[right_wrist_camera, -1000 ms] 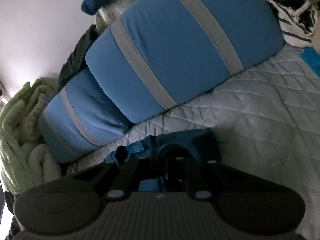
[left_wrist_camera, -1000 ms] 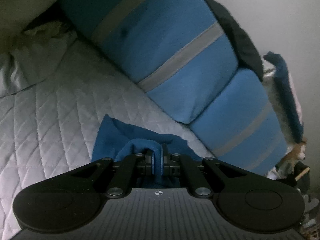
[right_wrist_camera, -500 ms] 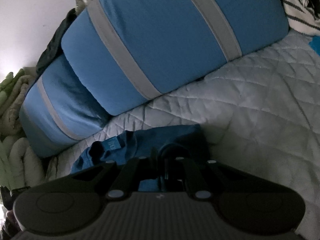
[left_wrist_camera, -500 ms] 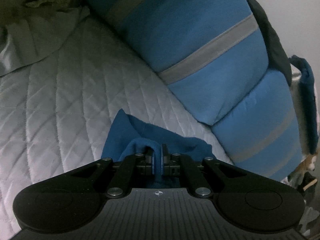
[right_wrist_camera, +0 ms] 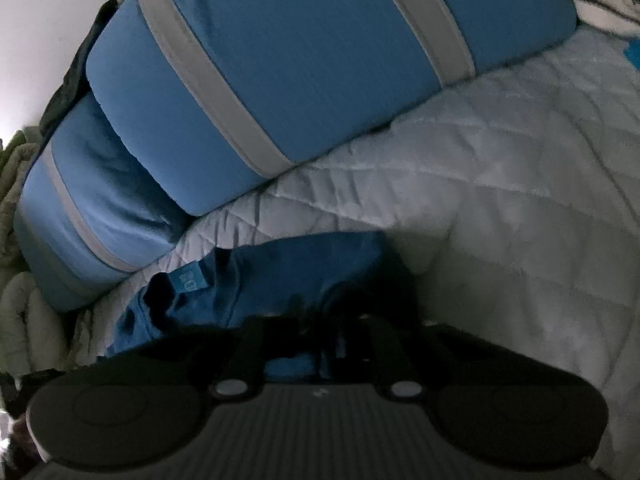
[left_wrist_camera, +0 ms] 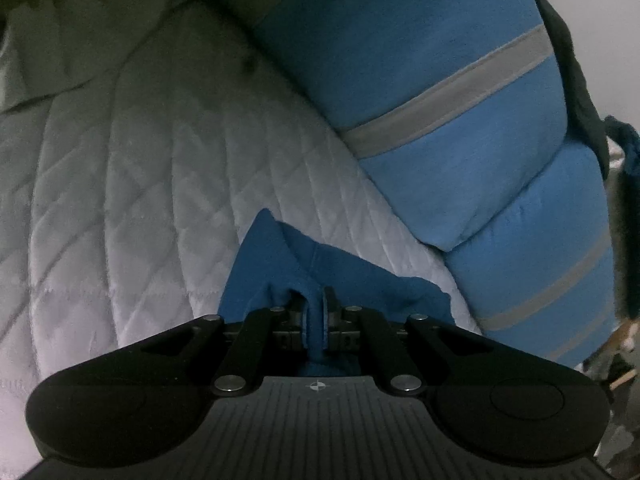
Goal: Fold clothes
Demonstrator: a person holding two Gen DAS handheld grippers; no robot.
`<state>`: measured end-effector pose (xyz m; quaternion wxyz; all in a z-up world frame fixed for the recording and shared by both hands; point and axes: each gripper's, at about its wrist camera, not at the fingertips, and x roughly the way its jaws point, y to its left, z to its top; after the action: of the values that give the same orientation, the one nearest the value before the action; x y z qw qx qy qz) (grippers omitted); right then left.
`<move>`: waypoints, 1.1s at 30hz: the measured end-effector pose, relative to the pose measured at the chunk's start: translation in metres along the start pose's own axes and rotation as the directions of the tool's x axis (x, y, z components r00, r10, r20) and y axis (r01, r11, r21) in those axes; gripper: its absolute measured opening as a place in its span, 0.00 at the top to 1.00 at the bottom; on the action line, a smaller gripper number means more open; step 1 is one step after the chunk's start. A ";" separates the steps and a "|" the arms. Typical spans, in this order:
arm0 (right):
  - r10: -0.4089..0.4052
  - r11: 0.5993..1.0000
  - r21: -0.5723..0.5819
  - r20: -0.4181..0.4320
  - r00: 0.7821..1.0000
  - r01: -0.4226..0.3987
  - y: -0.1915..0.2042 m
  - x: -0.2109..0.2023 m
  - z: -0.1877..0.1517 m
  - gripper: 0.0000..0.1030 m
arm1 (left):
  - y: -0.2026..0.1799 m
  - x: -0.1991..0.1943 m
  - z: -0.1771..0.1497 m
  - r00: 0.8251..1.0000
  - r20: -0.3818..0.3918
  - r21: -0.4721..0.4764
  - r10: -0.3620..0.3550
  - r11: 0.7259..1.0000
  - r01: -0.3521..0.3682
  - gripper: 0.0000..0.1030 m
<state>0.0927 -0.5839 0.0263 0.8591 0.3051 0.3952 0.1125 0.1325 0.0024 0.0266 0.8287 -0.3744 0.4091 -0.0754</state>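
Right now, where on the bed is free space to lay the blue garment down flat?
The white quilt is bare left of the blue garment, up to the rumpled grey sheet. In the right wrist view the quilt is bare right of the garment too. It is crowded along the blue striped pillows, close behind the garment.

Soft matt blue cloth garment [left_wrist_camera: 320, 264]; quilted white bedcover [left_wrist_camera: 120, 200]; matt black plastic tongs [left_wrist_camera: 316, 312].
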 end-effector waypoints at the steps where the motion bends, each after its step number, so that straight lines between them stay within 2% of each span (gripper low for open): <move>1: 0.008 1.000 0.002 -0.006 1.000 -0.008 0.000 -0.002 -0.001 0.36 | 0.000 -0.003 0.001 1.000 0.001 0.000 -0.007 1.000 0.007 0.78; 2: 0.016 1.000 -0.003 -0.011 1.000 -0.017 0.002 -0.004 -0.001 0.32 | -0.001 -0.008 0.002 1.000 0.014 0.005 -0.011 1.000 0.011 0.61; 3: 0.024 1.000 -0.012 -0.014 1.000 -0.025 0.004 -0.006 -0.002 0.26 | -0.002 -0.013 0.003 0.999 0.029 0.011 -0.014 1.000 0.014 0.50; 5: 0.041 0.999 -0.026 -0.026 0.999 -0.042 0.007 -0.011 -0.004 0.24 | -0.004 -0.024 0.003 0.999 0.041 0.019 -0.024 1.000 0.023 0.44; 7: 0.064 0.998 -0.026 -0.046 0.997 -0.066 0.008 -0.016 -0.007 0.24 | -0.005 -0.034 0.003 0.999 0.039 0.024 -0.037 0.999 0.036 0.43; 15: 0.130 0.991 0.024 -0.084 0.988 -0.128 -0.004 -0.031 -0.023 0.24 | 0.001 -0.051 -0.014 0.993 -0.053 0.027 -0.108 0.994 0.110 0.43; 20: 0.158 0.987 0.048 -0.098 0.983 -0.154 -0.011 -0.038 -0.032 0.26 | 0.009 -0.043 -0.023 0.988 -0.087 0.010 -0.124 0.992 0.126 0.45; 22: 0.167 0.985 0.056 -0.103 0.981 -0.162 -0.013 -0.040 -0.035 0.26 | 0.011 -0.040 -0.025 0.988 -0.093 0.003 -0.122 0.992 0.123 0.51; 24: 0.171 0.984 0.060 -0.108 0.979 -0.165 -0.014 -0.042 -0.038 0.27 | 0.011 -0.037 -0.027 0.988 -0.105 0.006 -0.116 0.993 0.117 0.62; 26: 0.165 0.985 0.062 -0.113 0.980 -0.158 -0.015 -0.041 -0.041 0.29 | 0.012 -0.035 -0.029 0.986 -0.116 0.011 -0.116 0.993 0.118 0.65; 29: 0.154 0.987 0.073 -0.108 0.982 -0.147 -0.016 -0.040 -0.043 0.36 | 0.012 -0.031 -0.031 0.985 -0.134 0.028 -0.105 0.994 0.110 0.65; 31: 0.148 0.987 0.074 -0.101 0.984 -0.141 -0.015 -0.040 -0.043 0.46 | 0.008 -0.031 -0.032 0.985 -0.146 0.054 -0.088 0.994 0.097 0.65; 32: 0.146 0.988 0.074 -0.098 0.984 -0.139 -0.014 -0.040 -0.043 0.48 | 0.006 -0.032 -0.032 0.985 -0.152 0.069 -0.079 0.994 0.090 0.71; 33: 0.143 0.988 0.075 -0.095 0.985 -0.136 -0.014 -0.040 -0.043 0.51 | 0.004 -0.032 -0.032 0.985 -0.157 0.083 -0.070 0.993 0.084 0.85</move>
<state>0.0335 -0.5933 0.0201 0.8174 0.3552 0.4189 0.1739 0.0871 0.0006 0.0314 0.8070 -0.3455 0.4535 -0.1542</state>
